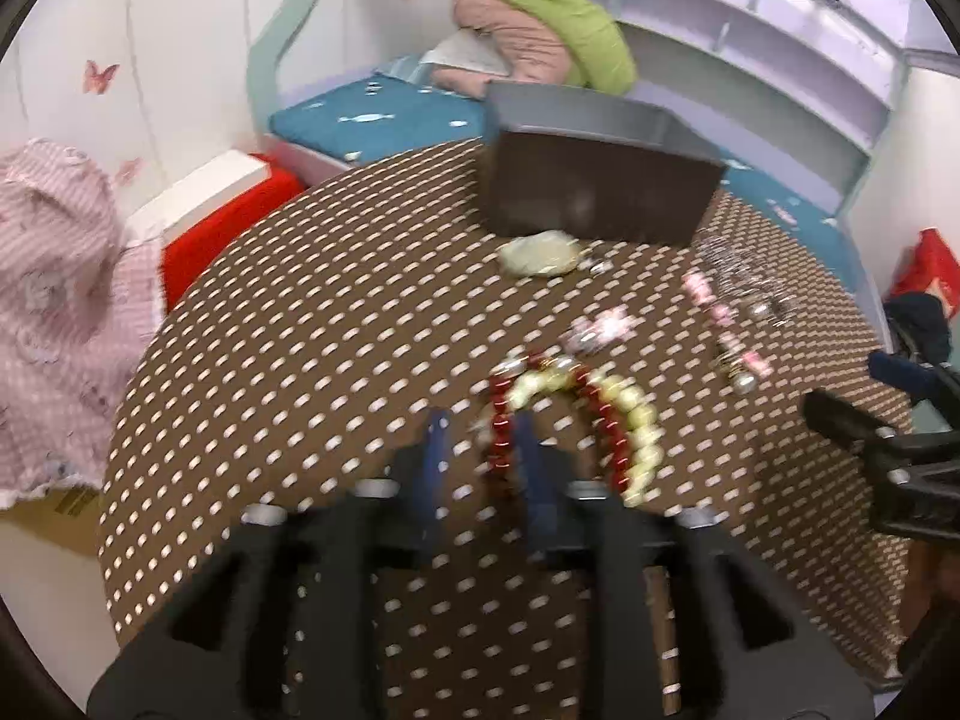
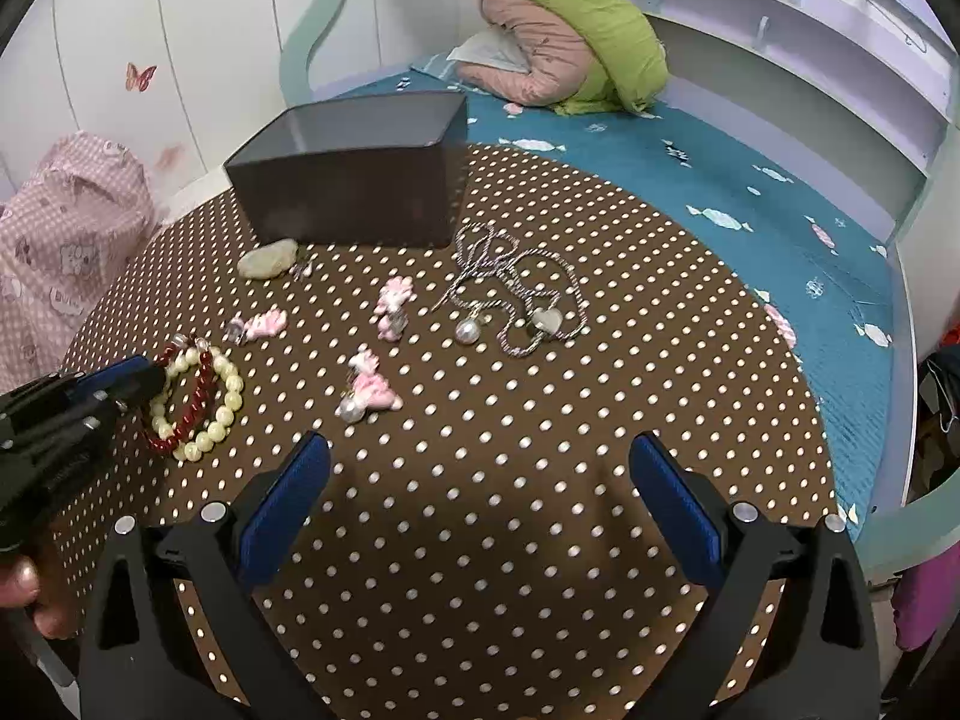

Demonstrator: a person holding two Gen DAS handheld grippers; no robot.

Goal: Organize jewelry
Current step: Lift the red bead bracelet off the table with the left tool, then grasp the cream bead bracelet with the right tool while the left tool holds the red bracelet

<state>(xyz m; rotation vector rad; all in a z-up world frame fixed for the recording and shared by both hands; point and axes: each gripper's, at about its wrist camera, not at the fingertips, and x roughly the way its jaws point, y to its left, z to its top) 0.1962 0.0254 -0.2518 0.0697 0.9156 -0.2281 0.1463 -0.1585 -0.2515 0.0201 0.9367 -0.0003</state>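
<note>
A dark brown open box stands at the far side of a brown dotted round table. My left gripper is partly open, its right finger touching a red bead bracelet and a cream bead bracelet that lie overlapped. My right gripper is wide open and empty above bare table. Pink charms and silver cord necklaces lie in the middle. A pale stone lies by the box.
A bed with a teal cover lies behind and to the right of the table, with a green and pink bundle on it. A pink garment hangs at the left. A red and white box sits beyond the table's left edge.
</note>
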